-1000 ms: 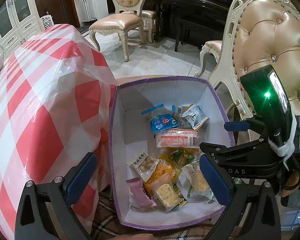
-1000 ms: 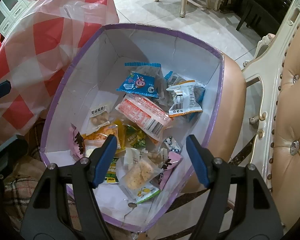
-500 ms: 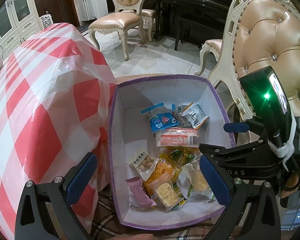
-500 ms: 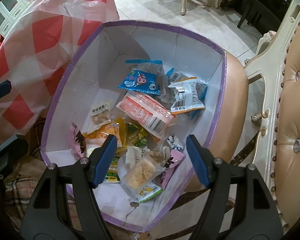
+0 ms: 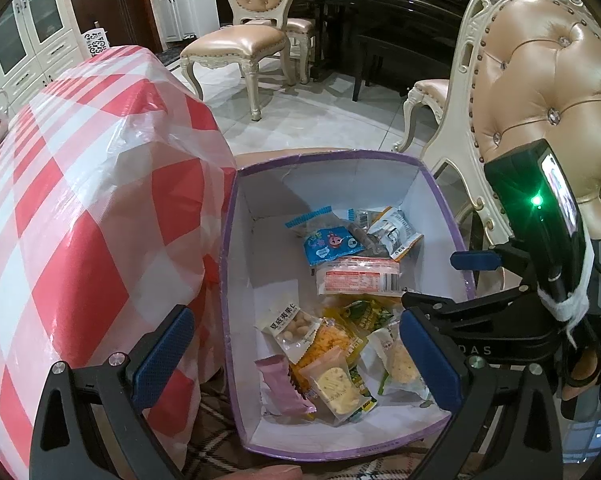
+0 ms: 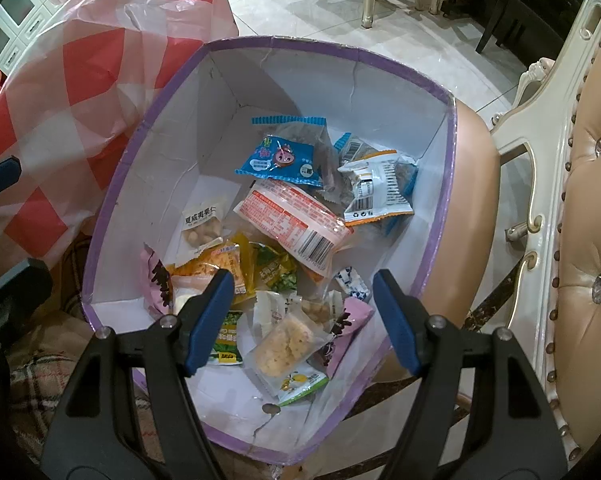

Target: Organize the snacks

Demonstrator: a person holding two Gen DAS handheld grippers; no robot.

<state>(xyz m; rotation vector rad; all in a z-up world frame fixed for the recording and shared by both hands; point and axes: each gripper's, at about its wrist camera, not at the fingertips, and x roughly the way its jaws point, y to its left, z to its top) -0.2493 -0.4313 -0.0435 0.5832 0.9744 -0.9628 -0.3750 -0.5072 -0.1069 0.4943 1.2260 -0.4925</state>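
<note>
A white box with a purple rim [image 5: 446, 216] [image 6: 436, 236] stands on a chair seat and holds several snack packets: a blue one [image 5: 326, 242] [image 6: 282, 158], a red-and-white one [image 5: 358, 278] [image 6: 294, 222], a white nut packet [image 5: 286, 322] [image 6: 202, 226], yellow cracker packets [image 5: 334, 384] [image 6: 286, 346]. My left gripper [image 5: 296, 360] is open and empty above the box's near end. My right gripper [image 6: 302, 322] is open and empty over the near packets; it also shows in the left wrist view [image 5: 500, 320].
A table under a red-and-white checked cloth [image 5: 80, 208] [image 6: 84, 80] touches the box's left side. A tufted beige chair back [image 5: 548, 92] [image 6: 592, 240] rises on the right. More chairs [image 5: 240, 44] and a dark piano [image 5: 396, 12] stand across the tiled floor.
Both grippers stay open and empty. The right wrist view has shifted slightly, with the box a little lower and closer in frame.
</note>
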